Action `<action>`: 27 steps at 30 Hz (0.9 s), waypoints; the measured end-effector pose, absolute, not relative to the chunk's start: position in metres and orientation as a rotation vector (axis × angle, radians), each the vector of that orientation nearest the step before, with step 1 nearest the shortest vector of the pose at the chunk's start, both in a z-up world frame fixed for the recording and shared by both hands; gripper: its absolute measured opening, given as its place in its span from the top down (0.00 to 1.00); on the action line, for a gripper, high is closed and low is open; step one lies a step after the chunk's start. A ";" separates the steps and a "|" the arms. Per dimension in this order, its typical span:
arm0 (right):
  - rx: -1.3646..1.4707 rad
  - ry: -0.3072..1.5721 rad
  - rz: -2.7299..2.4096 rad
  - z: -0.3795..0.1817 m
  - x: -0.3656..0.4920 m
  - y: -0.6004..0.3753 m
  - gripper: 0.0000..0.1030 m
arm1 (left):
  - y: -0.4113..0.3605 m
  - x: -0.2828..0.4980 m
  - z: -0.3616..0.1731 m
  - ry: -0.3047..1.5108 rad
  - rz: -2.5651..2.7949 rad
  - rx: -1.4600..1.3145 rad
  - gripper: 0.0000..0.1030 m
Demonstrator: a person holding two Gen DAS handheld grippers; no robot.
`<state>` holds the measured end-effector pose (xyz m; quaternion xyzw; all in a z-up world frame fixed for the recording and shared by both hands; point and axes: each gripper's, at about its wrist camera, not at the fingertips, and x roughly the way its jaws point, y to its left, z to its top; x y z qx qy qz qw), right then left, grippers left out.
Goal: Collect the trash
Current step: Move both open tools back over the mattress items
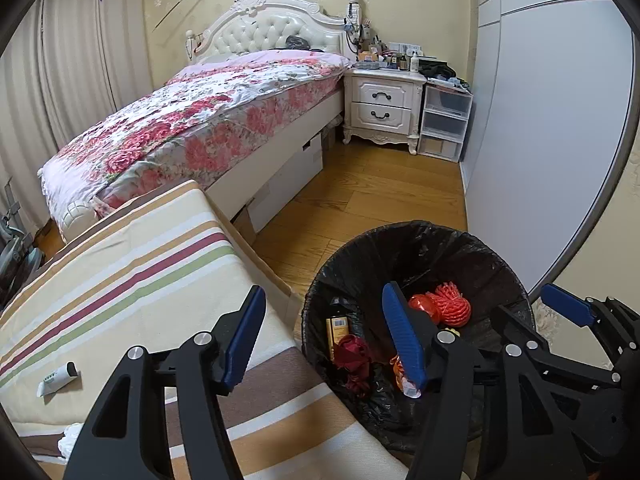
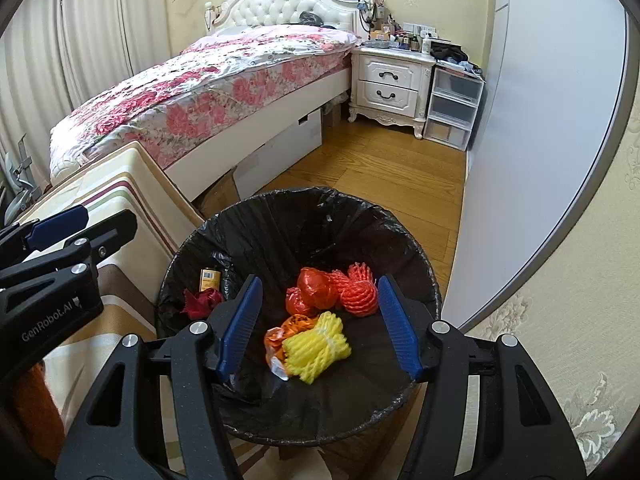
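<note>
A round bin with a black liner (image 2: 304,196) stands on the wood floor beside a striped surface. Inside lie a yellow foam net (image 2: 316,348), a red foam net (image 2: 360,292), a red bag (image 2: 316,284), an orange wrapper (image 2: 280,336), a dark red crumpled piece (image 2: 202,300) and a yellow-labelled bottle (image 2: 209,278). My right gripper (image 2: 320,328) hangs open over the bin, holding nothing. My left gripper (image 1: 324,344) is open and holds nothing, straddling the bin's (image 1: 420,228) left rim and the striped cloth. A small white tube (image 1: 58,378) lies on that cloth.
The striped cloth surface (image 1: 132,280) fills the left. Behind it stands a bed with a floral cover (image 1: 192,120), then a white nightstand (image 1: 384,104) and clear plastic drawers (image 1: 444,124). A grey wardrobe door (image 1: 540,140) lines the right. Wood floor (image 1: 372,192) lies between.
</note>
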<state>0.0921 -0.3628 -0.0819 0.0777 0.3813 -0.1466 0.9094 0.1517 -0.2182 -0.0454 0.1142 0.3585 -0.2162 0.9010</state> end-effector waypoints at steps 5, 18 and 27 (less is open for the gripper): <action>0.162 0.788 -0.303 -0.082 0.091 -0.362 0.39 | -0.207 0.152 -0.039 0.747 -0.424 0.198 0.28; 0.130 0.789 -0.232 -0.079 0.075 -0.323 0.38 | -0.146 0.128 -0.026 0.750 -0.339 0.171 0.27; 0.095 0.782 -0.164 -0.070 0.060 -0.283 0.38 | -0.073 0.109 -0.019 0.759 -0.236 0.118 0.27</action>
